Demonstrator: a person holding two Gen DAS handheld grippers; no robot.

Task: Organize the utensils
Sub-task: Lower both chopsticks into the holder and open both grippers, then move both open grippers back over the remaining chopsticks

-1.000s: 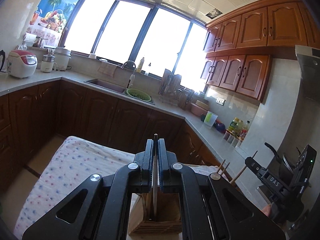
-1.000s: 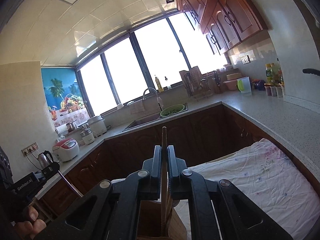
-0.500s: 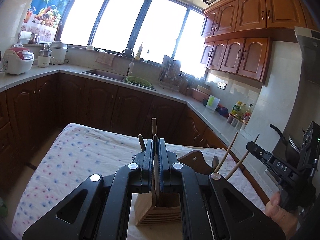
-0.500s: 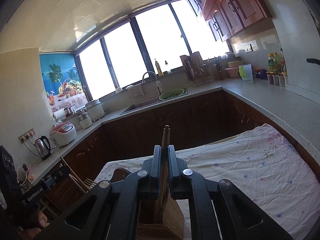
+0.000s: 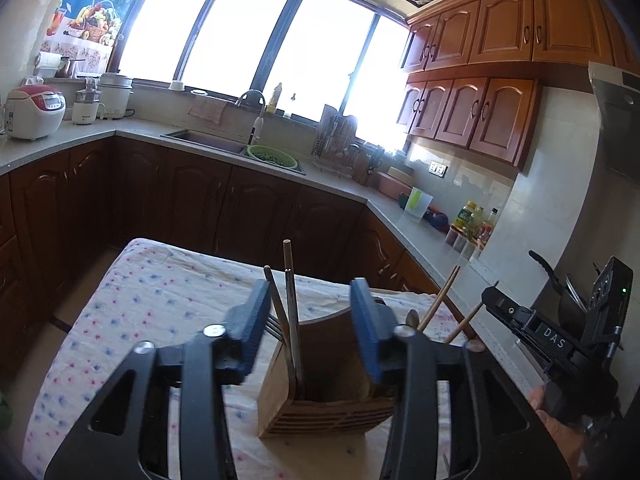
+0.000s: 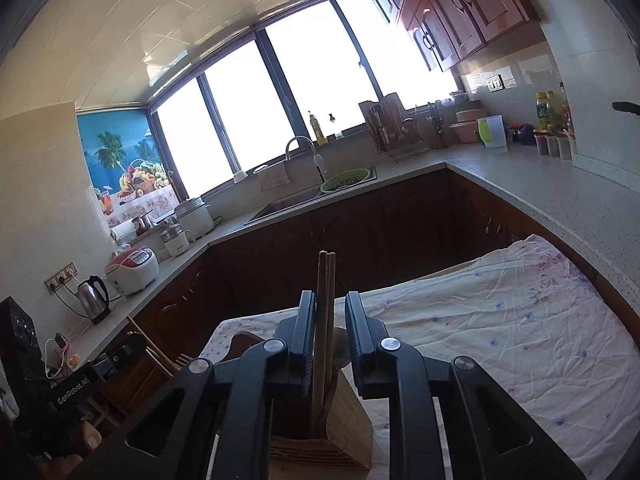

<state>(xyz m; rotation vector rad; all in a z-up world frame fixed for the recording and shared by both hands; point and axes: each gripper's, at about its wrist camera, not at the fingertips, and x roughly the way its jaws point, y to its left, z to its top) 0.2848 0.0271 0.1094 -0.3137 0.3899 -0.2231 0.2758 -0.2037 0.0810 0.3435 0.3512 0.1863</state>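
A wooden utensil holder [image 5: 320,392] stands on a table with a flowered cloth [image 5: 160,304]. My left gripper [image 5: 310,320] is open just above it; a fork and a metal handle [image 5: 290,308] stand in the holder between the jaws, untouched. Wooden chopsticks [image 5: 444,304] lean out of the holder's right side. In the right wrist view my right gripper [image 6: 330,336] is open around a pair of wooden chopsticks [image 6: 324,320] that stand in the holder [image 6: 344,432]. The right gripper body [image 5: 560,340] shows at the left view's right edge.
Dark wooden cabinets and a grey countertop [image 5: 400,216] wrap around the table. A sink with a green colander [image 5: 272,156], a dish rack [image 5: 336,144], a rice cooker [image 5: 34,114], a kettle [image 6: 94,296] and bottles [image 5: 472,220] stand on the counter.
Both grippers have opened and let go of the utensils they held, which now stand in the holder. Both views have tilted down toward the table.
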